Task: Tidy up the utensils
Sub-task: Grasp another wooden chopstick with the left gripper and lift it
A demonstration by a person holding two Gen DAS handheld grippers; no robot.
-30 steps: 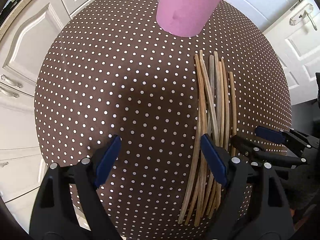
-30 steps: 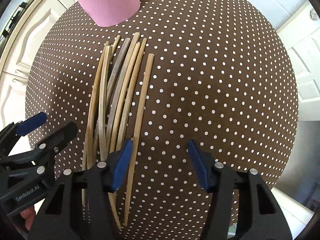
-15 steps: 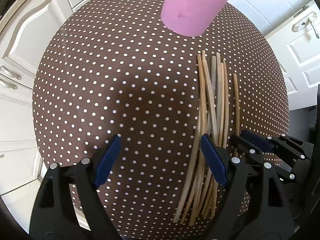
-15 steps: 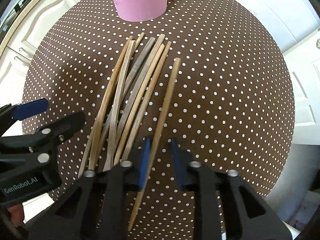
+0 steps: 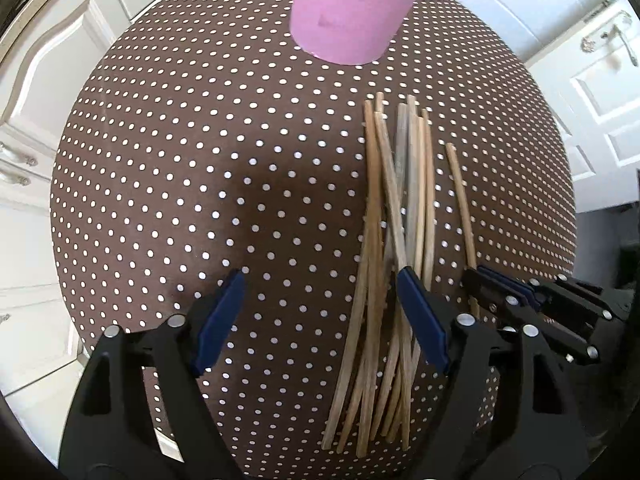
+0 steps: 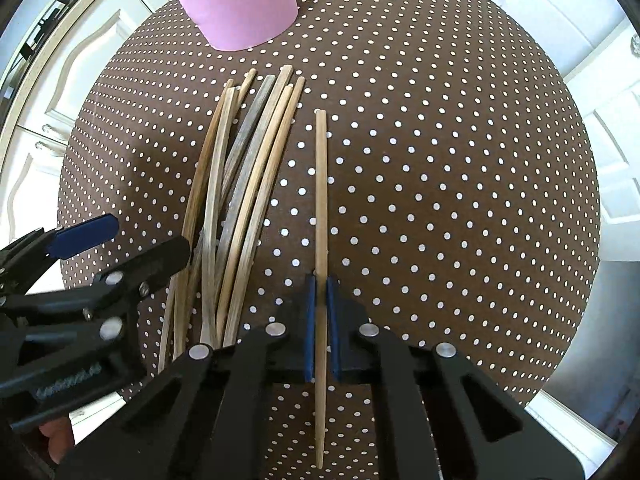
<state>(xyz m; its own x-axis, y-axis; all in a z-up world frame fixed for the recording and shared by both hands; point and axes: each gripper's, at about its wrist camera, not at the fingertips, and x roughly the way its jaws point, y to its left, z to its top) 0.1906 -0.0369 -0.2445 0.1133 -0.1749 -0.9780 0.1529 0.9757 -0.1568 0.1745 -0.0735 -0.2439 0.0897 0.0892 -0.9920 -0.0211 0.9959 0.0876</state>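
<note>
While the right gripper (image 6: 321, 320) is clamping one chopstick (image 6: 321, 200), the left gripper (image 5: 320, 316) is hanging unclenched over the remaining bundle (image 5: 396, 208), pink cup (image 5: 352, 4) seemingly awaiting all.

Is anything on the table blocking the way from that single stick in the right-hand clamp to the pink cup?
Nothing visible does. The right gripper is shut on the lone chopstick; bare tablecloth lies between it and the pink cup. The chopstick pile sits to the side.

Right gripper (image 6: 321, 320) clamped, pointing down; left gripper (image 5: 320, 312) beside it, jaws wide, just narrowing.
</note>
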